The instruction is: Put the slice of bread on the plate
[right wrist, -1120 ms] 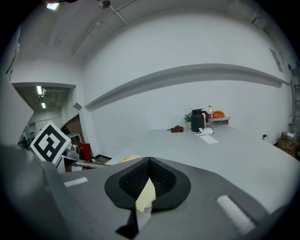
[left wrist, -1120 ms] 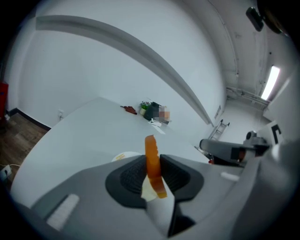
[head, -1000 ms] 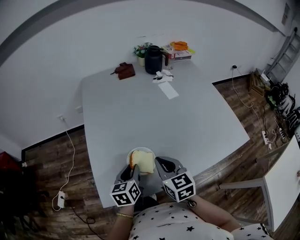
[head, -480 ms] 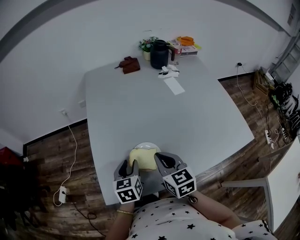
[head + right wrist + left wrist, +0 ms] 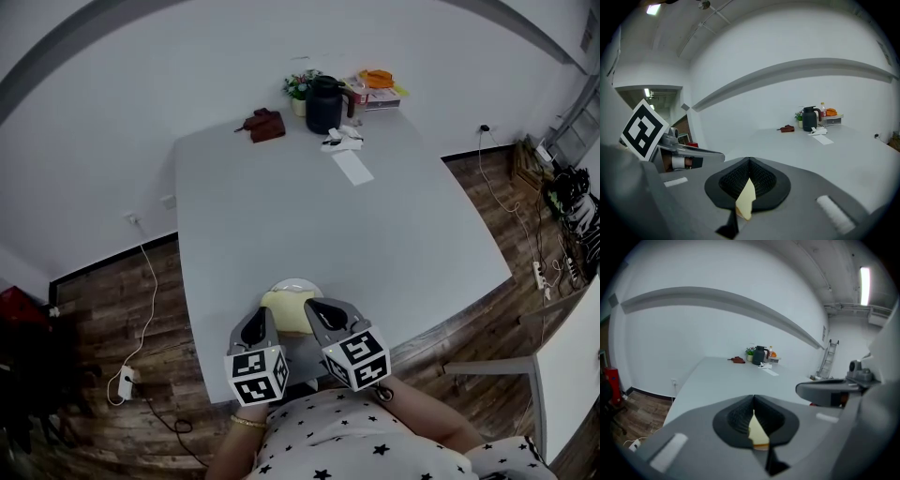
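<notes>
The pale slice of bread [image 5: 286, 311] lies flat on the small white plate [image 5: 296, 283] at the near edge of the grey table. My left gripper [image 5: 261, 321] hovers just left of the slice and nearer to me, its jaws shut with nothing between them. My right gripper [image 5: 312, 309] sits at the slice's right edge, jaws together too. In the left gripper view the left gripper [image 5: 753, 399] shows the bread [image 5: 758, 436] only through the gap below its closed tips. Likewise the right gripper [image 5: 749, 161] looks down on the bread [image 5: 746, 200].
At the table's far end stand a black kettle [image 5: 325, 105], a small potted plant [image 5: 300, 86], a brown object [image 5: 264, 124], a box with orange things [image 5: 380, 89] and some papers [image 5: 354, 167]. The table's front edge runs just below the plate. Cables lie on the wooden floor.
A second ago the left gripper held the bread tilted over the plate. It set the slice down flat, opened, then pulled back and shut. The right gripper shifted only slightly.
</notes>
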A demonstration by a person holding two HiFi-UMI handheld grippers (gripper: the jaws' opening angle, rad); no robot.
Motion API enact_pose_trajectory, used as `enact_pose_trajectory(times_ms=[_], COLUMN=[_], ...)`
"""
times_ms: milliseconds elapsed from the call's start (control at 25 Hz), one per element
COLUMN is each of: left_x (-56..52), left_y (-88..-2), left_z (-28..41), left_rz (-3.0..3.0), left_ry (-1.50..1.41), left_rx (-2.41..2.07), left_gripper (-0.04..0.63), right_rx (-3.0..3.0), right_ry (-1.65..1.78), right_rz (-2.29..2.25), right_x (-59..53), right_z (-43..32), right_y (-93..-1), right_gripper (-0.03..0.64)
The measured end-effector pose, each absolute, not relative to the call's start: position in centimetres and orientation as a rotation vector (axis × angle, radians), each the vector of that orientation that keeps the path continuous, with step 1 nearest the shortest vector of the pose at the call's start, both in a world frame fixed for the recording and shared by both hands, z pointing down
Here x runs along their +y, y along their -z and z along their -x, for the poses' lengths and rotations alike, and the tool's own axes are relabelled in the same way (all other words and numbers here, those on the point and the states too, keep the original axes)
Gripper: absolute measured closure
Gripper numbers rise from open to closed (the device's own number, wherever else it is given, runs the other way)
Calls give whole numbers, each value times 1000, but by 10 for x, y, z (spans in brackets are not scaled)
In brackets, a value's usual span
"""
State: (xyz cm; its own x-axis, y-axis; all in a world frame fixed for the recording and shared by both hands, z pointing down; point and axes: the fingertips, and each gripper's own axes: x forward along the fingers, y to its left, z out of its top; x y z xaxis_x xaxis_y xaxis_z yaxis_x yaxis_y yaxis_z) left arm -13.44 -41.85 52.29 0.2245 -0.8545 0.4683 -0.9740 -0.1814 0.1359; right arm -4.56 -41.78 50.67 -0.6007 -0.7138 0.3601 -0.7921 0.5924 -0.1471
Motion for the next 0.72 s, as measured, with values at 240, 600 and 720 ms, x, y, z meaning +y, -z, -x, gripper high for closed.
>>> enact_pose_trajectory(times_ms=[240,600,720], left_x=[-416,-419,-421], left_y=[-524,-530,-530], left_z=[133,133,132], left_rz=[-2105,-2097,-2097], left_ry=[-413,-421,-422], left_rx=[-1681,-1662,-1658], left_gripper=[588,588,588], right_rx=[-2544,-2529,-2530], right_ry=[-423,-416,-418], right_rz=[-1232,-1211,-1206], right_x=[-417,-419,-420], right_z=[45,47,47], right_y=[-510,-514,-514], right_gripper=[618,618,618])
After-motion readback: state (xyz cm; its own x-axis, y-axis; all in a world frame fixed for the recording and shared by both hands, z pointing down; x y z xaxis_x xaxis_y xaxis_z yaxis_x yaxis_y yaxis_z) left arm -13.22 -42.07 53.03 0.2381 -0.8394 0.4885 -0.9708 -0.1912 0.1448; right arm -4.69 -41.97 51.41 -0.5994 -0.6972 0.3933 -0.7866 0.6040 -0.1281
